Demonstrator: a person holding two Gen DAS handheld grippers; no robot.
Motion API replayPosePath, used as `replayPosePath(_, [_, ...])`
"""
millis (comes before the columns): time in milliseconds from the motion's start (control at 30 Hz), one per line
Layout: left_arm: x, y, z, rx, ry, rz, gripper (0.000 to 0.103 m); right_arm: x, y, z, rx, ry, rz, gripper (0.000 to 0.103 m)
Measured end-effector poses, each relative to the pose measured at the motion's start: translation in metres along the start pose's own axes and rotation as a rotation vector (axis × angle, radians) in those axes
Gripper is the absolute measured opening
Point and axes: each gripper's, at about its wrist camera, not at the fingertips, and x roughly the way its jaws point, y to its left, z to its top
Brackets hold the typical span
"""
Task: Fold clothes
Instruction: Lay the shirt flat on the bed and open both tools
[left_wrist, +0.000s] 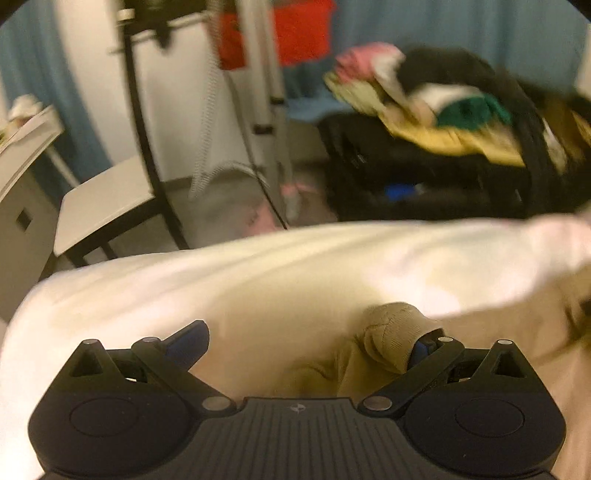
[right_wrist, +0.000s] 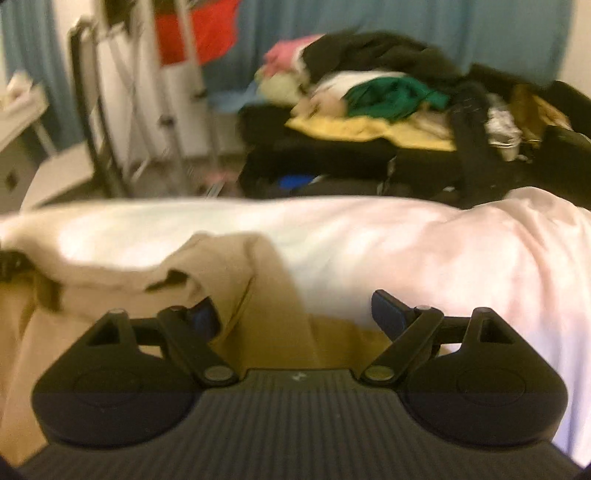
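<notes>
In the left wrist view, the left gripper (left_wrist: 308, 341) stood with its blue-padded fingers (left_wrist: 190, 338) spread wide, holding nothing firmly; a bunched end of the beige ribbed knit garment (left_wrist: 391, 336) lay draped over the right-hand finger, probably so it could be caught for a fold. The garment rested on the white rumpled bed sheet (left_wrist: 207, 273), which served as the folding surface.

In the right wrist view, the right gripper (right_wrist: 297, 314) was likewise open, the garment (right_wrist: 266, 295) passing beside its left-hand finger, unclamped. Beyond the sheet (right_wrist: 461, 251), a heap of mixed coloured clothes (right_wrist: 373, 99) sat on a black suitcase (right_wrist: 332, 155), likely awaiting folding.
</notes>
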Motion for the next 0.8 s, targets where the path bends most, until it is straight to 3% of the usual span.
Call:
replayPosePath(133, [-0.034, 0.001, -0.007, 0.055, -0.037, -0.02, 0.103, -0.036, 0.012, 0.006, -0.035, -0.056, 0.049, 0.086])
replayPosePath(333, [-0.115, 0.004, -0.053, 0.002, -0.202, -0.039, 0.103, -0.1, 0.035, -0.009, -0.045, -0.216, 0.047, 0.086])
replayPosePath(500, [-0.201, 0.0, -0.124, -0.074, -0.331, -0.027, 0.103, -0.175, 0.049, -0.056, 0.035, -0.358, 0.068, 0.086])
replayPosePath(667, [-0.291, -0.004, -0.212, -0.169, -0.394, -0.083, 0.103, -0.272, 0.071, -0.121, 0.064, -0.432, 0.084, 0.086])
replayPosePath(800, [-0.359, -0.012, -0.267, -0.19, -0.41, -0.105, 0.103, -0.348, 0.087, -0.174, 0.059, -0.482, 0.09, 0.087])
